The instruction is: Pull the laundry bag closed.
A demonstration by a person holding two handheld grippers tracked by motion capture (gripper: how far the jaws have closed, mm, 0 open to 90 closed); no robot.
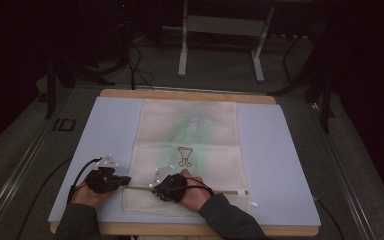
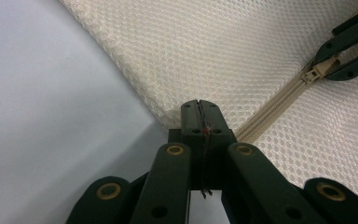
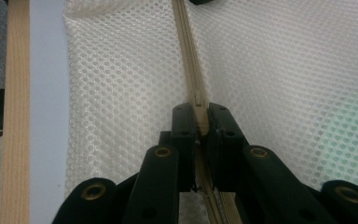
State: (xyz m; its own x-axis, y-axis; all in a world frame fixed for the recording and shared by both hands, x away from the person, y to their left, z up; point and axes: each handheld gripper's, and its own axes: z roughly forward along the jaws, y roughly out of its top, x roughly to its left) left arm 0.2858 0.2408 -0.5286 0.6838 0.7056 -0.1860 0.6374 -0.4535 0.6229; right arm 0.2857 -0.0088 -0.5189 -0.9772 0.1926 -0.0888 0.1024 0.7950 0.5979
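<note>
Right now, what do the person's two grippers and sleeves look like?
Both grippers, the left gripper and the right gripper, are black, with small white markers on top. Up close, each has two flat black jaws on linked arms with brass-coloured pivot rings. A black cable loops from the left one. The sleeves are dark grey-green.

Dim room; grey carpet floor (image 1: 20, 150); white metal stand (image 1: 220, 30) beyond table (image 1: 290, 165); cables (image 1: 137, 70) on floor
</note>
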